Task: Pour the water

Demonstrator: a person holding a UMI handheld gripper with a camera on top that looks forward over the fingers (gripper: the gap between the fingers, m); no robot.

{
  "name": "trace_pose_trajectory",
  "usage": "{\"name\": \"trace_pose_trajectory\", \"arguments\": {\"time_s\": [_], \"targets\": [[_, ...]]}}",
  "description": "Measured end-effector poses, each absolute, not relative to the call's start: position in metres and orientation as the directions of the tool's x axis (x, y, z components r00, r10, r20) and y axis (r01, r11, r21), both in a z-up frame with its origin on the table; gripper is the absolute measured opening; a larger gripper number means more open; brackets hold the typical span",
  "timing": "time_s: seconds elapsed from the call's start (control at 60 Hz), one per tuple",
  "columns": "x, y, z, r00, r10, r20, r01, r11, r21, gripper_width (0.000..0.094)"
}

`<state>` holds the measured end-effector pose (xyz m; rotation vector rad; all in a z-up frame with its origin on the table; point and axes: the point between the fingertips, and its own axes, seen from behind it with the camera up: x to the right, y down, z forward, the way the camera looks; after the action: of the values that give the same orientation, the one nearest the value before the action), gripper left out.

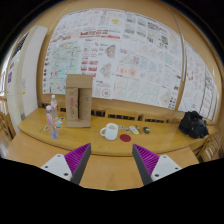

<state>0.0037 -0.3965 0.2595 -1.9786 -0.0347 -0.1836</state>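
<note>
- One white ceramic mug (110,131) and one clear plastic bottle (52,118) stand beyond the tongs (112,161).
- The tongs gape wide, holding nothing.

Bare tabletop (110,170) just ahead of open fingers (77,160). Beyond: bottle (53,117) left, mug (110,131) centre, cardboard box (78,100) behind, black bag (193,124) far right.

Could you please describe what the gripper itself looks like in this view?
Only the gripper fingers show: two wedge-shaped fingers, each with a bright magenta pad on its inner face, ribbed with fine lines, on pale grey-white backing. No cables, markings, hand or sleeve are visible.
</note>
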Motion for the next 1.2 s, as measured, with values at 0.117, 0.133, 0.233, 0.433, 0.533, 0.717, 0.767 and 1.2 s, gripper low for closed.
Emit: {"name": "trace_pose_trajectory", "arguments": {"time_s": [0.117,0.133,0.233,0.433,0.533,0.717,0.767,1.2], "targets": [[-0.015,-0.4,0.233,0.988,-0.053,0.142,0.103,-0.453,-0.886,0.0851],[-0.019,-0.4,0.227,0.988,-0.053,0.143,0.103,-0.46,-0.882,0.0851],[-0.047,-0.401,0.192,0.986,-0.054,0.157,0.111,-0.49,-0.865,0.0851],[-0.151,-0.391,0.121,0.99,-0.024,0.137,0.102,-0.54,-0.835,0.085],[-0.223,-0.359,0.103,0.998,0.018,0.066,0.065,-0.535,-0.842,0.0848],[-0.313,-0.26,0.101,0.997,0.064,0.039,0.063,-0.433,-0.899,0.0853],[-0.33,-0.231,0.1,0.997,0.068,0.033,0.058,-0.409,-0.91,0.0851],[-0.359,-0.081,0.087,0.999,0.016,0.049,0.052,-0.308,-0.95,0.0621]]}}
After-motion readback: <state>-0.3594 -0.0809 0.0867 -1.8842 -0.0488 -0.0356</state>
